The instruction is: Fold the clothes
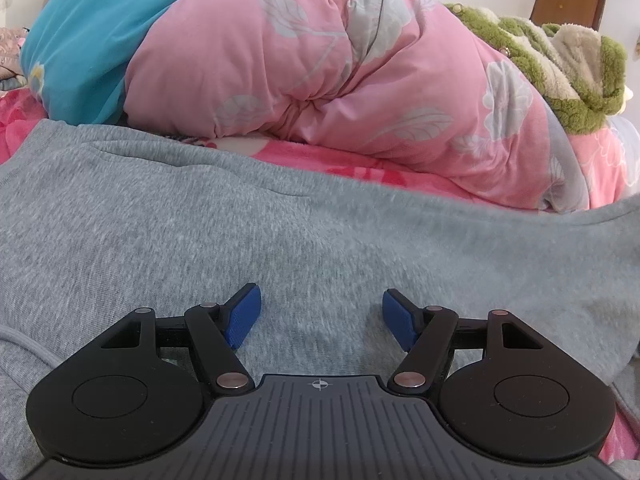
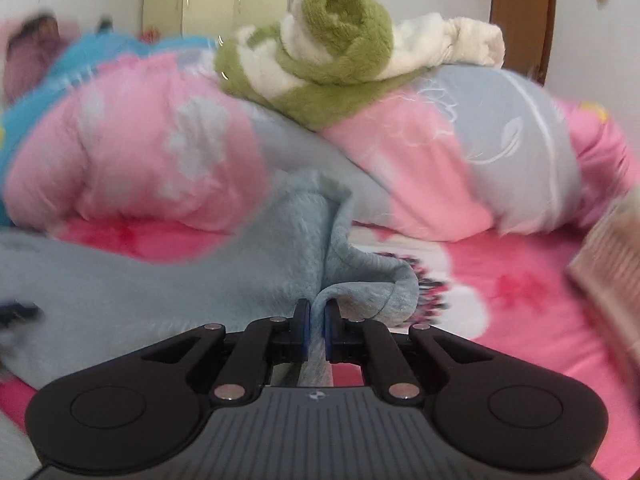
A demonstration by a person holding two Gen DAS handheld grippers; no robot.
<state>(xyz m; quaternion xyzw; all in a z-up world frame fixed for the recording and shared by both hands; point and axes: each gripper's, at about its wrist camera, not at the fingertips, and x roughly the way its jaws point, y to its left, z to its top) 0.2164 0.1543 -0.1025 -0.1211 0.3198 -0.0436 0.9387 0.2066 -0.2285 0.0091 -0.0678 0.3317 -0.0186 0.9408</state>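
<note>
In the left wrist view, one grey garment [image 1: 240, 240] lies spread flat over the pink flowered bed sheet [image 1: 328, 160] and fills most of the lower picture. The left gripper [image 1: 321, 316] is above this cloth with its jaws standing apart, and nothing is between its two blue pads [image 1: 244, 316]; only the grey fabric shows below the gap. Behind the garment there is one big rolled quilt [image 1: 320, 72], pink with pale leaf prints, and one blue cover [image 1: 80, 40] with a yellow dot lies at its left end. On the right end of the quilt rests one fluffy green and cream piece [image 1: 560, 56]. One brown wooden panel [image 1: 568, 4] is seen at the far wall.

In the right wrist view, which is blurred on the left side, the right gripper [image 2: 316, 334] is closed on an edge of the same grey garment [image 2: 160, 288]. The two blue pads [image 2: 329, 328] press a thin strip of cloth between them, and the fabric rises from them in one fold and curls over to the right. The rest of the garment lies on the sheet [image 2: 520, 300] to the left. Behind, the quilt [image 2: 152, 148] carries the green and cream piece [image 2: 332, 52] on top. One beige ribbed thing [image 2: 612, 264] is at the right edge; I cannot tell what it is.
</note>
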